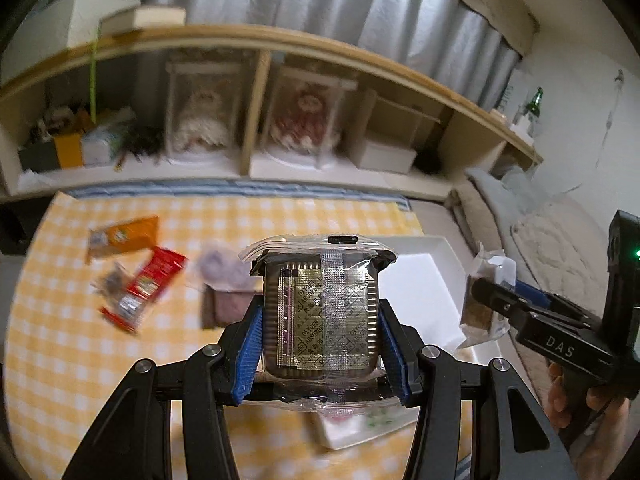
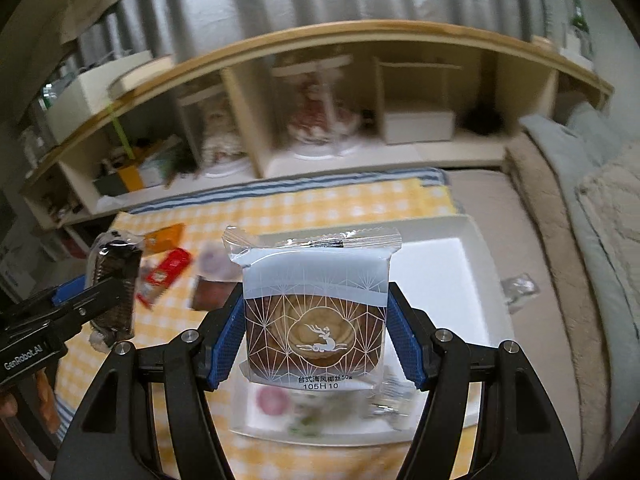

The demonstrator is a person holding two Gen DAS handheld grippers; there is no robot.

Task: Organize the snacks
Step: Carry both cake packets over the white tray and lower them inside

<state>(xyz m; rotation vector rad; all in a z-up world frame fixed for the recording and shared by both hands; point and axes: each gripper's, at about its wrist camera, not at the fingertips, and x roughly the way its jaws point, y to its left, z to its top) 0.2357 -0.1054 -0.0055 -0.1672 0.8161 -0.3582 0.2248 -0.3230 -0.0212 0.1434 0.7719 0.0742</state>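
Observation:
My left gripper (image 1: 320, 340) is shut on a clear-wrapped pastry in a dark ribbed tray (image 1: 320, 308), its oxygen-absorber sachet facing the camera. It hangs above the yellow checked cloth (image 1: 60, 340), beside the white tray (image 1: 424, 276). My right gripper (image 2: 316, 340) is shut on a pale blue and brown packet with a white deer logo (image 2: 316, 320), held over the white tray (image 2: 444, 276). Each view shows the other gripper at its edge: the right one (image 1: 486, 300) and the left one (image 2: 108, 296), each with its packet.
On the cloth lie an orange packet (image 1: 124, 236), a red packet (image 1: 152, 280) and a purplish-brown packet (image 1: 224, 292). The tray's near end holds several small snacks (image 2: 280, 400). A clear wrapper (image 2: 520, 290) lies on the beige mat. A low shelf (image 2: 360, 160) stands behind.

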